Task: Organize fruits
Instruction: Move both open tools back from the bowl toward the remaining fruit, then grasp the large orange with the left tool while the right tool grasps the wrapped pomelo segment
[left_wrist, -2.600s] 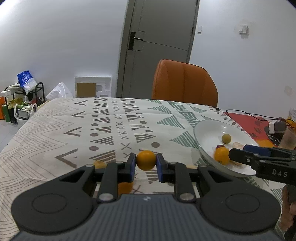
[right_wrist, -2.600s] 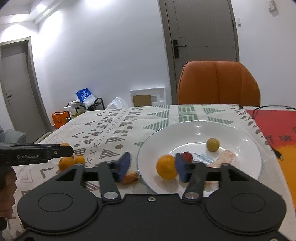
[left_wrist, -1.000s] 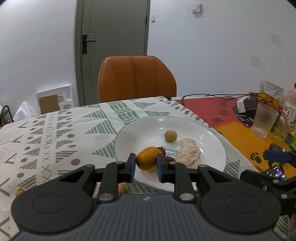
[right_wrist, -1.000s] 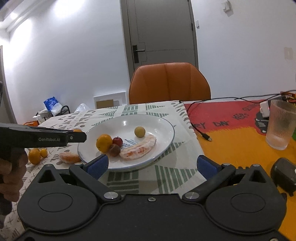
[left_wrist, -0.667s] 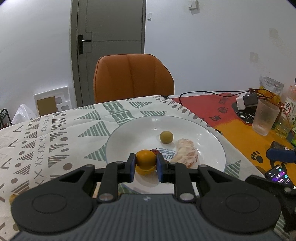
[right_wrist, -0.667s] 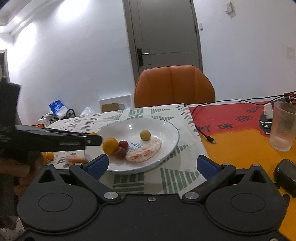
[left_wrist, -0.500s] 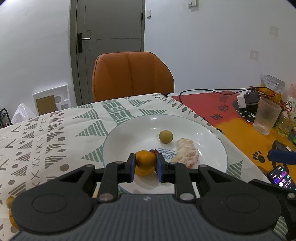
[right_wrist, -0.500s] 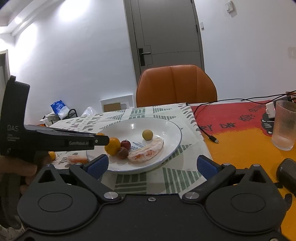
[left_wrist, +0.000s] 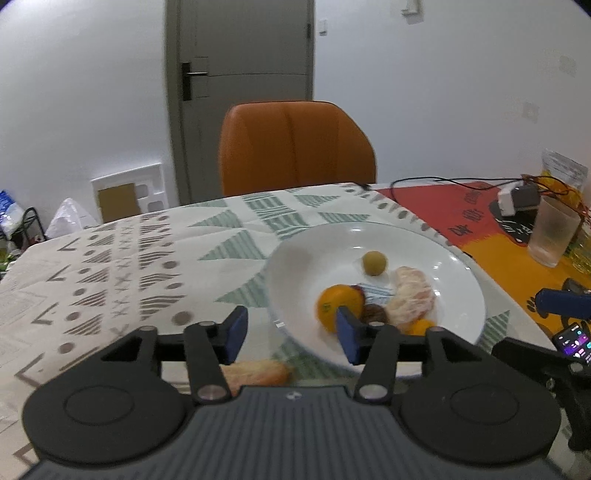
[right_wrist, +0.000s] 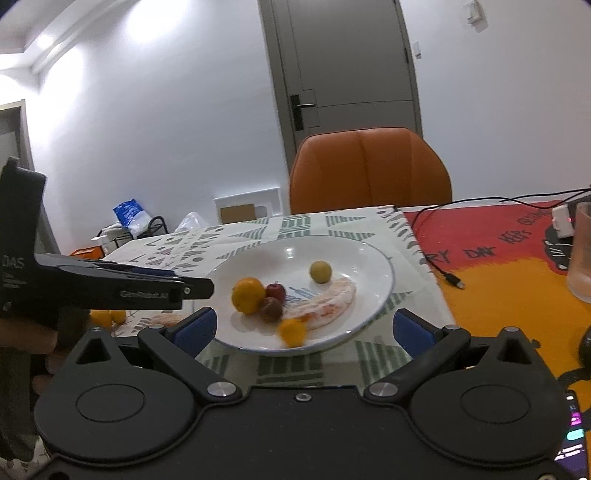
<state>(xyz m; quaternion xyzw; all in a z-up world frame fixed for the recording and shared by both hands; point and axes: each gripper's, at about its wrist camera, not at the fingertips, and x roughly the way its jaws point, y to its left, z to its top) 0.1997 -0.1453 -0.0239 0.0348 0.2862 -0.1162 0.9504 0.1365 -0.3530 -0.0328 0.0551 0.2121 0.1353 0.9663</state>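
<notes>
I have just been opening my left claw (left_wrist: 290, 338), now apart and empty, releasing the small orange fruit (right_wrist: 292, 331) into the white round plate (right_wrist: 373, 258).

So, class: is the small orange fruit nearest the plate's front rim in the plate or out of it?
In. The small orange fruit lies inside the white plate, just within its front rim, free of the left gripper, whose jaws have just been opening with nothing between them.

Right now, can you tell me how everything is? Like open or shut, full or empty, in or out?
Left gripper: open, jaws just opened, nothing between them.
Right gripper: open, empty.
White plate: holding fruit.
Small orange fruit: blurred, in the plate near its front rim.
Peeled fruit piece: outside the plate, on the tablecloth.
Door: shut.
Plastic cup: upright.
</notes>
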